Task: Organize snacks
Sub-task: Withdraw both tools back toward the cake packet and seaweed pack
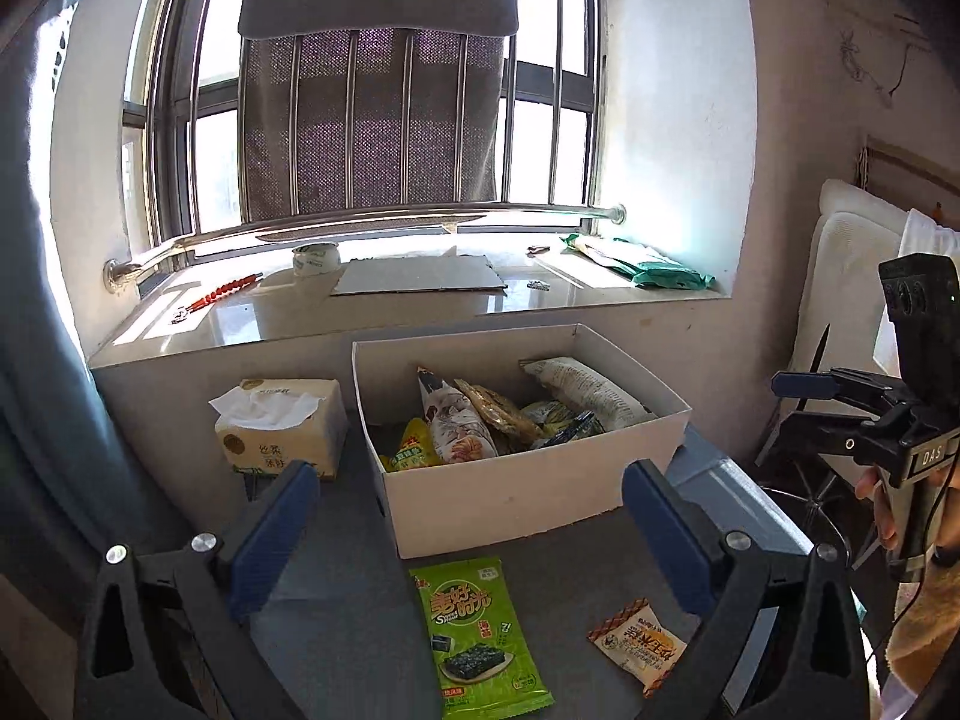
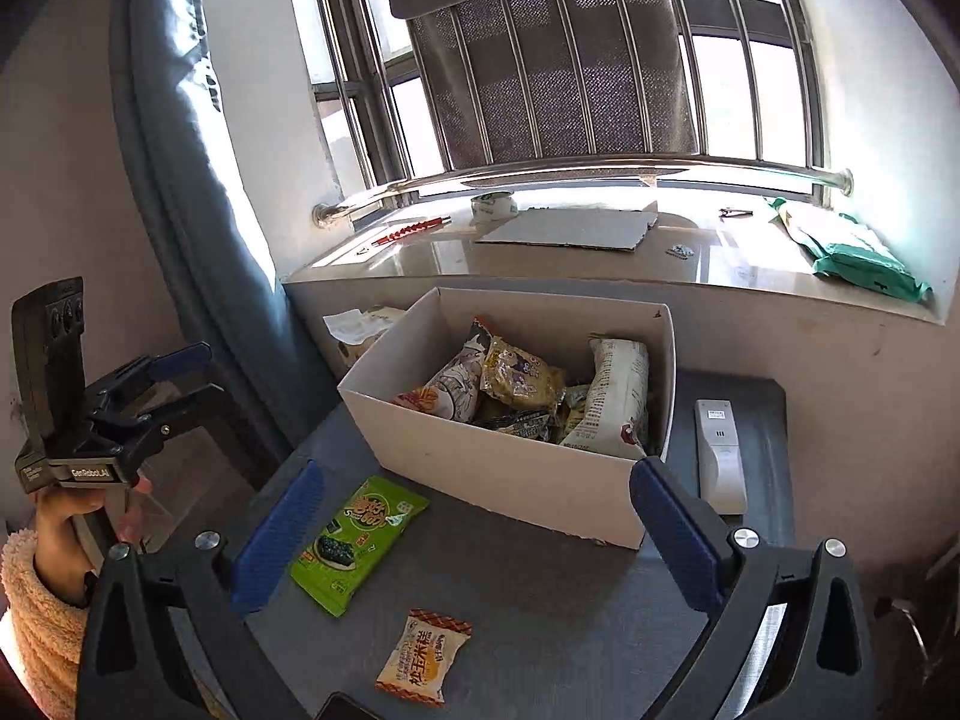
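While both grippers hover above the grey desk (image 1: pixel 336 618), neither one holds anything. The left gripper (image 1: pixel 471 534) has its jaws spread wide, and the green seaweed packet (image 1: pixel 477 639) lies flat on the desk between them, slightly nearer the camera than the blue pads and not touching either one. An orange-and-white rice cake packet (image 1: pixel 637 647) lies just beside the right-hand jaw of that gripper, apart from the seaweed packet.

The right gripper (image 2: pixel 474 531) also has its jaws spread wide. In its view the seaweed packet (image 2: pixel 357 543) lies close to the left-hand jaw, tilted, and the rice cake packet (image 2: pixel 423 657) lies lower in the frame, roughly centred between the jaws but nearer the camera.

Beyond both packets stands the white cardboard box (image 1: pixel 510 498), open at the top, with several snack bags piled inside, including a pale printed bag (image 2: pixel 618 396) leaning at its right end. A tissue pack (image 1: pixel 279 426) sits on the desk to the left of the box, and a white remote control (image 2: pixel 720 456) lies to its right. Behind the desk runs a windowsill (image 1: pixel 384 312) carrying a sheet of cardboard (image 1: pixel 420 276) and a roll of tape (image 1: pixel 316 258).
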The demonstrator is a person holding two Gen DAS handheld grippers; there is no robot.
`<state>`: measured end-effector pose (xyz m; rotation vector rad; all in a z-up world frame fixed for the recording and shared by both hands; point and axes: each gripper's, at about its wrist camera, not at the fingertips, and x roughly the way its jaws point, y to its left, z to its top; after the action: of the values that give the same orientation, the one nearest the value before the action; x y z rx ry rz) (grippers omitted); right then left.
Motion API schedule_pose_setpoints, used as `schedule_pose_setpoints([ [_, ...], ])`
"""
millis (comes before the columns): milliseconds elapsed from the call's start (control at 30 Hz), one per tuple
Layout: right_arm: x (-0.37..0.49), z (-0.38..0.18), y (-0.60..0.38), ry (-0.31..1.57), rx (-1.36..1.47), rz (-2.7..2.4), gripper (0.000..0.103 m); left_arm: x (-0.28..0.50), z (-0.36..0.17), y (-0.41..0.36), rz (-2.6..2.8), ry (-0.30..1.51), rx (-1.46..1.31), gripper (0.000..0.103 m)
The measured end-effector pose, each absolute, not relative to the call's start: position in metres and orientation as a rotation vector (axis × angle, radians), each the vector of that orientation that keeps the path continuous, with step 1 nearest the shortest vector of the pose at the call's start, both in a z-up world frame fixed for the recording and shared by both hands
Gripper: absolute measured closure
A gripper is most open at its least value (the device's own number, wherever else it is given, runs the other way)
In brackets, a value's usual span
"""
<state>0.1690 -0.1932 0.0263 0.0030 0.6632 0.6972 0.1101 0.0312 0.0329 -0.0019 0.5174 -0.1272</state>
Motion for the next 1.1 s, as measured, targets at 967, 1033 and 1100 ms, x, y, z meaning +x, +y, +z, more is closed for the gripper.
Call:
schedule_pose_setpoints([
  [967, 0.1, -0.113, -0.141, 0.894, -0.2, 0.612, 0.0, -0.014, -0.068, 0.042, -0.051, 0.6, -0.264, 0.0],
  [1033, 0.106, -0.119, -0.128, 0.905, -0.25, 0.621, 0.0, -0.015, -0.071, 0.045, -0.04, 0.609, -0.262, 0.0],
  [1100, 0.112, -0.125, -0.119, 0.913, -0.293, 0.618, 0.0, -0.016, -0.074, 0.048, -0.036, 0.616, -0.274, 0.0],
])
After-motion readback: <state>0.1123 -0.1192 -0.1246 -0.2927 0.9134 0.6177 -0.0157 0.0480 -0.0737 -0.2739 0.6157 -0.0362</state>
